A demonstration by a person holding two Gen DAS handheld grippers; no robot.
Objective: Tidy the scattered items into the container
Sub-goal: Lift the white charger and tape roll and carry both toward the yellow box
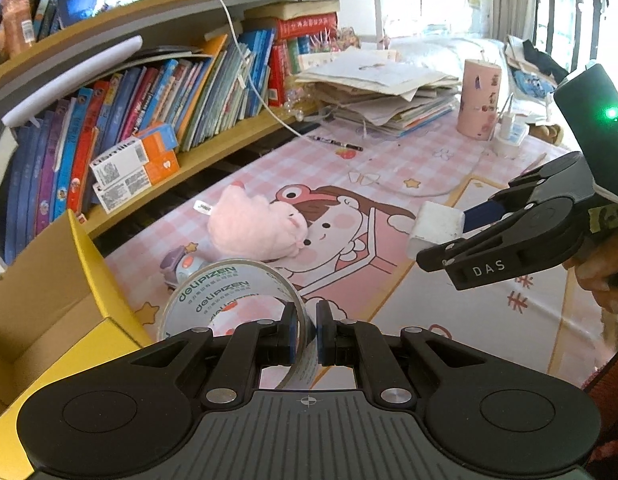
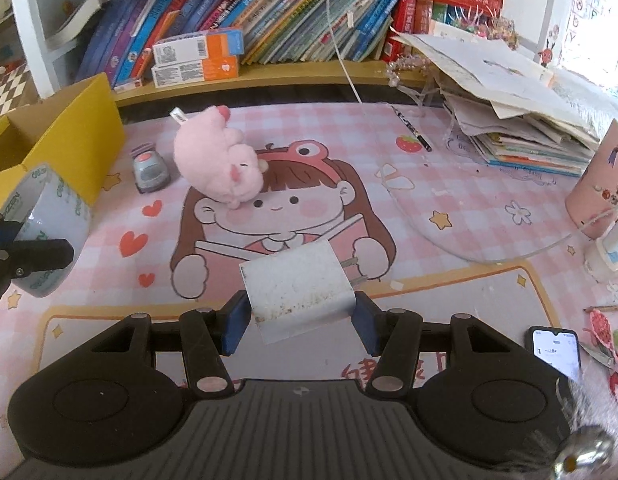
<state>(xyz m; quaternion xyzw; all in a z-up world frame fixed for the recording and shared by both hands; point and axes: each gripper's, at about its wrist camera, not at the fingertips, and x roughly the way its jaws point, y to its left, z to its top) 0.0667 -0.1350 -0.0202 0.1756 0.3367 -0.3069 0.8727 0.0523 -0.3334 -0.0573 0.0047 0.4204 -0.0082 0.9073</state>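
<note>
Charger [image 2: 299, 290] prongs point right between right jaws; left jaws pinch upright tape roll [image 1: 233, 300].

The tape roll [image 1: 233, 300] is clear, glossy plastic film with green print, light showing through its wall. The charger block [image 2: 299, 294] is smooth white plastic, scuffed and speckled with dirt, its two prongs dull metal. Far across the mat, the pink plush toy [image 2: 217, 160] is soft, fuzzy cloth. At the left, the yellow box [image 1: 49, 320] is matt cardboard, raw brown inside. The desk mat [image 2: 449, 208] looks like smooth printed vinyl with a faint sheen. Both grippers are matt black plastic with silvery metal pins and blue rubbery pads [image 2: 233, 322]. The small toy car [image 2: 149, 166] is shiny grey plastic
</note>
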